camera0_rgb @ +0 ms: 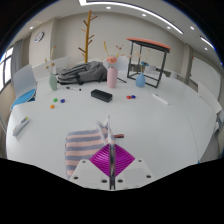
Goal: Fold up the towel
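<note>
Magenta pads (pixel 112 158) on the claw (pixel 113 160) sit pressed close together at the near edge of the white surface (pixel 150 120), pinching a raised peak of the towel (pixel 90 148) between them. That striped towel, in bands of pink, white and blue-grey, lies bunched near the front edge of the surface, most of it spread to the left of the fingers, with a thin fold drawn up to a point just ahead of the fingertips. Further back, toward the middle of the surface, a small black box (pixel 101 96) lies flat. Beyond it, near the far edge, a pink vase (pixel 112 75) stands upright, with a pale blue cup (pixel 140 79) to its right and a grey bundle of fabric (pixel 82 73) to its left. A small green bottle (pixel 53 83) stands near the far left edge, and a blue flat item (pixel 25 98) lies at the left edge. Several small coloured pieces (pixel 63 100) are scattered on the left part. Behind the surface stand a wooden coat rack (pixel 89 28) and a dark-topped table (pixel 150 45).
</note>
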Demonstrator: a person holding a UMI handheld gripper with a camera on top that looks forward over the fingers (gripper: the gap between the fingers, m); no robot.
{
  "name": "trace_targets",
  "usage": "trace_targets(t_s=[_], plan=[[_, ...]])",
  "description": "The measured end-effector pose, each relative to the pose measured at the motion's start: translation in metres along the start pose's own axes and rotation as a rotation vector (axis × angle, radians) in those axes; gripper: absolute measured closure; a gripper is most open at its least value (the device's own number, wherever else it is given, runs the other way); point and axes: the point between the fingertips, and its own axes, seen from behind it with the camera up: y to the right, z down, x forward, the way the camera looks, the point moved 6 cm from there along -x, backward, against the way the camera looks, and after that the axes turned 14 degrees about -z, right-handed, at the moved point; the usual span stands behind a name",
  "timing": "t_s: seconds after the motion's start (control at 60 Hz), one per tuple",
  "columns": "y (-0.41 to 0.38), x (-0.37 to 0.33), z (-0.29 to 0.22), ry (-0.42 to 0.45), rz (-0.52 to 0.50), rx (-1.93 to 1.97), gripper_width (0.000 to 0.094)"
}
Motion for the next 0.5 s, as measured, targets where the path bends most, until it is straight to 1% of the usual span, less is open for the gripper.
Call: trace_targets(t_s=[0.083, 0.117, 0.133, 0.15, 0.167, 0.183, 0.233, 0.25, 0.267, 0.283, 0.367, 0.45, 0.5], plan=[[0.009, 0.008, 0.013, -0.019, -0.002, -0.004, 0.0881], [0.01, 0.008, 0.014, -0.021, -0.001, -0.003, 0.0846], [0.009, 0.008, 0.014, -0.02, -0.004, -0.002, 0.0807], [0.009, 0.01, 0.013, -0.018, -0.006, 0.0, 0.0736], [0.009, 0.009, 0.013, -0.016, -0.007, 0.002, 0.0638], [0.01, 0.007, 0.011, -0.015, -0.005, 0.006, 0.0518], [0.009, -0.003, 0.008, -0.025, -0.004, 0.004, 0.0094], [0.007, -0.009, 0.005, -0.025, -0.005, 0.0, 0.009], [0.005, -0.016, 0.002, -0.024, -0.008, -0.004, 0.0124], [0.004, -0.024, -0.002, -0.022, -0.008, -0.003, 0.0138], [-0.012, -0.079, -0.021, -0.007, -0.039, -0.003, 0.0077], [-0.032, -0.147, -0.039, -0.026, -0.095, -0.013, 0.0081], [-0.044, -0.184, -0.049, -0.021, -0.125, -0.02, 0.008]])
